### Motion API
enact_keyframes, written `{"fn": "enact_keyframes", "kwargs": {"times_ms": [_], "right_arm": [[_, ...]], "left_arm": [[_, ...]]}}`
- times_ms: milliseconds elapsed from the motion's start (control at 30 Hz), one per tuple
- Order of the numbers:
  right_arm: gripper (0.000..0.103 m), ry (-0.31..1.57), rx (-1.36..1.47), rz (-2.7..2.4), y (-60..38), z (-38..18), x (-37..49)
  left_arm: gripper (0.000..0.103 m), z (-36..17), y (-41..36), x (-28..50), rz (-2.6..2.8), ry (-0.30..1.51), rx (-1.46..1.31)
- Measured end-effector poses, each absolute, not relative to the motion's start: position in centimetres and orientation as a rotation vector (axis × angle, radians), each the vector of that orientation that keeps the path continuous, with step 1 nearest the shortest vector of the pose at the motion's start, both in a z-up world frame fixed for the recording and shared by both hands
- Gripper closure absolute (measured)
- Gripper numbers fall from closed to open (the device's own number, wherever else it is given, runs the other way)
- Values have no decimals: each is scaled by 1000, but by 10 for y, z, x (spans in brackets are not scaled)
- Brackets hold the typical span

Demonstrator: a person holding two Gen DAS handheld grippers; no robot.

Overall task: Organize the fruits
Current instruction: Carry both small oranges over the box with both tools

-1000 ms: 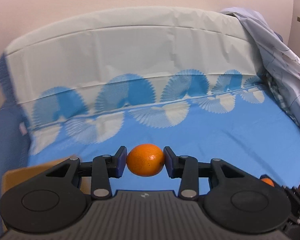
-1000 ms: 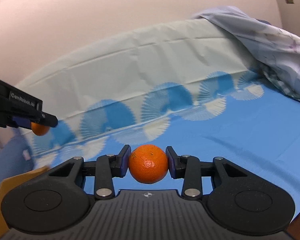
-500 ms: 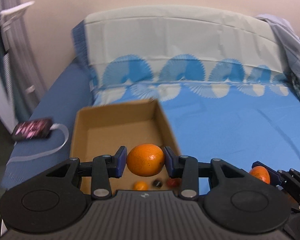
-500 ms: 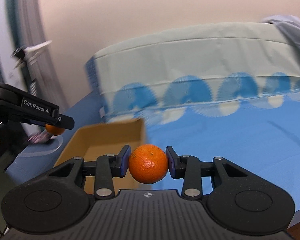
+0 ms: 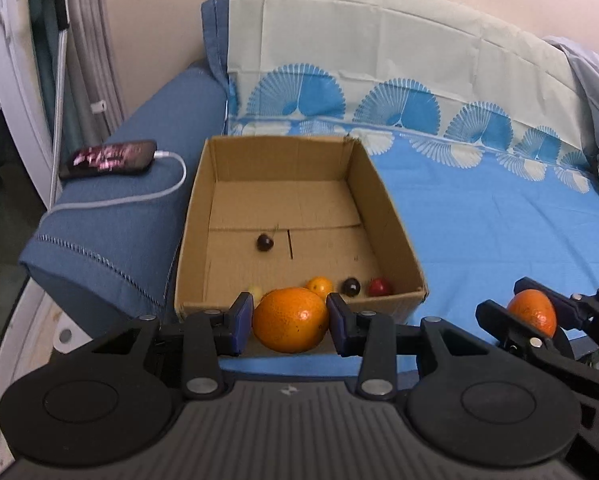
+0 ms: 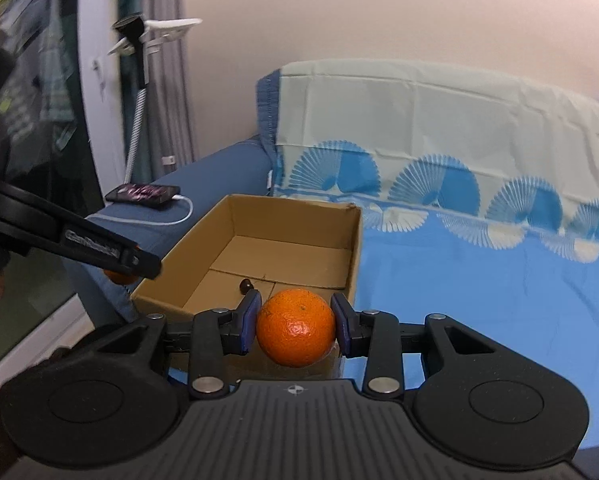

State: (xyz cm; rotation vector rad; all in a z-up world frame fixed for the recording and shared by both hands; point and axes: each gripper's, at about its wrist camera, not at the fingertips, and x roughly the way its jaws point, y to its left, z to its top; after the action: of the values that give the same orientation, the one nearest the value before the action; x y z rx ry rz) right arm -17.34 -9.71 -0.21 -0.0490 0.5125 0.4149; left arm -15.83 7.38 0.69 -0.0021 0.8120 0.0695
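Note:
My left gripper (image 5: 290, 322) is shut on an orange (image 5: 290, 320) and holds it just before the near wall of an open cardboard box (image 5: 387, 200) on the blue bed. Inside the box lie a dark cherry (image 5: 265, 242), a small yellow-orange fruit (image 5: 319, 285), another dark cherry (image 5: 351, 287) and a red one (image 5: 379, 287). My right gripper (image 6: 296, 330) is shut on a second orange (image 6: 296, 332) near the box's (image 6: 299, 216) right front corner. It also shows at the right of the left wrist view (image 5: 533, 316).
A phone (image 5: 107, 159) on a white charging cable (image 5: 139, 200) lies on the dark blue cushion left of the box. A patterned blue sheet (image 5: 499, 232) covers the bed to the right. A stand and curtain stand at far left (image 6: 139, 80).
Both grippers have swung left and tilted down with their oranges. The box, phone and cushion have come into full view, and the box is closer.

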Motion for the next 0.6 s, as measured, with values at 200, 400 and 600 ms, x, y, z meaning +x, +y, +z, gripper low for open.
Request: {"fn": "enact_keyframes", "kwargs": {"times_ms": [200, 400, 600], "right_arm": [[64, 484, -101, 437, -89, 2, -186], [64, 494, -110, 435, -88, 2, -185], [64, 504, -107, 427, -87, 1, -182]], "left_arm": [[59, 2, 76, -157, 53, 816, -25], [59, 2, 79, -157, 47, 806, -24], [59, 1, 78, -156, 49, 816, -31]]}}
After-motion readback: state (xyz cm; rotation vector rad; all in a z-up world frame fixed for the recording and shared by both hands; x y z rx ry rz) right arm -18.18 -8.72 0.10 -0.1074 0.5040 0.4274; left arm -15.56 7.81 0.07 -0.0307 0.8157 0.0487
